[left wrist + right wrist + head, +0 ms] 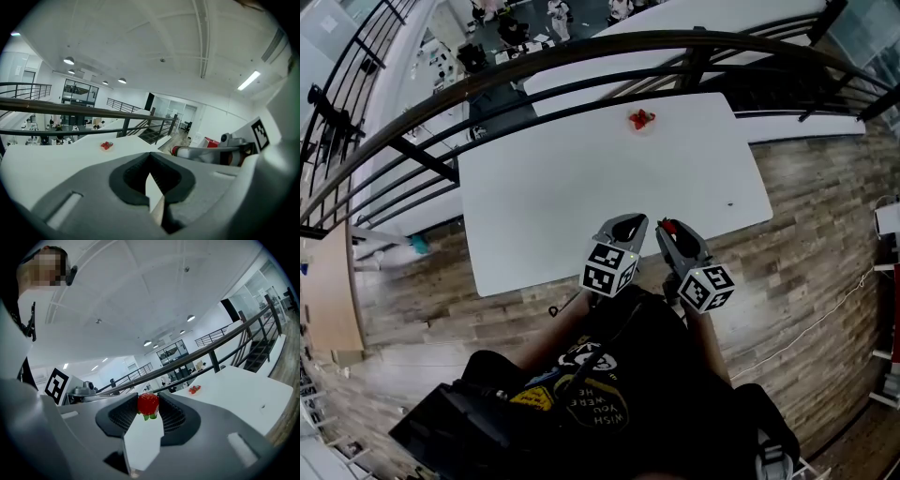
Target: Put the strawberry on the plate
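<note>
A small plate (641, 120) with red strawberries on it sits near the far edge of the white table (534, 206); it also shows as the plate (107, 146) in the left gripper view and the plate (194, 389) in the right gripper view. My right gripper (668, 228) hovers over the table's near edge, shut on a red strawberry (148, 404) with green leaves pinched between its pads. Just to its left, my left gripper (625, 223) has its tips touching, shut with nothing in it (150, 155).
A dark metal railing (581, 66) curves just beyond the table's far edge, with a second white table (694, 19) behind it. Wood floor (825, 206) surrounds the table. A tiny dark speck (730, 203) lies at the table's right side.
</note>
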The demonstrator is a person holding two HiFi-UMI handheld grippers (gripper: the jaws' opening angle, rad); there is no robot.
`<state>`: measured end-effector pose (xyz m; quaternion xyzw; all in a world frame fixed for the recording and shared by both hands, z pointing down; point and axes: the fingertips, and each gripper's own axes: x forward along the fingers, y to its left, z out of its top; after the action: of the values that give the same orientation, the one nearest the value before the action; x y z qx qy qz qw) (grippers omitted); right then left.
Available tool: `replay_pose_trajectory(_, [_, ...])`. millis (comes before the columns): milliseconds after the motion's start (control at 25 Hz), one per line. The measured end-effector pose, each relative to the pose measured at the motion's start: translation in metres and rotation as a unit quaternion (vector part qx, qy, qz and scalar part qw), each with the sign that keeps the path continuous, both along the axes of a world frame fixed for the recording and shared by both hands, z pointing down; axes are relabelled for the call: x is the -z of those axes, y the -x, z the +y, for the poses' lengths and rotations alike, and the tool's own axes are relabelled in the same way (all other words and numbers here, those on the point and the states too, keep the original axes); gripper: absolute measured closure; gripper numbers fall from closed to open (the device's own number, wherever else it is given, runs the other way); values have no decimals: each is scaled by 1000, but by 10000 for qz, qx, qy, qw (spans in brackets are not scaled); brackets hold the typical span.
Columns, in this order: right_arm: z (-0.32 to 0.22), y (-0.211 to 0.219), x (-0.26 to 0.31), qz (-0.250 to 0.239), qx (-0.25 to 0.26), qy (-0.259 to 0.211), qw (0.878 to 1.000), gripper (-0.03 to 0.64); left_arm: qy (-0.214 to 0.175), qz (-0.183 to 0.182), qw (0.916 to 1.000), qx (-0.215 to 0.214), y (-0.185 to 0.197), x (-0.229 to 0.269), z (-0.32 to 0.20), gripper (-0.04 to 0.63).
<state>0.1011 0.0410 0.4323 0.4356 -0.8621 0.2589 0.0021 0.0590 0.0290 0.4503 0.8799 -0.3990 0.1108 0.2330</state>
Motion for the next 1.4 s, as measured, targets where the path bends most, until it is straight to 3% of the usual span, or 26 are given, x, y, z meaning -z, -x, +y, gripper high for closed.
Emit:
replay_pose_trajectory(560, [-46, 24, -9, 61, 183, 79, 9998, 476, 157, 90, 9995, 266, 28, -13, -42, 591])
replay_pose_trajectory(1400, [-105, -63, -13, 20, 464, 145, 9988, 476, 251, -32, 9988, 414, -68, -20, -96, 591])
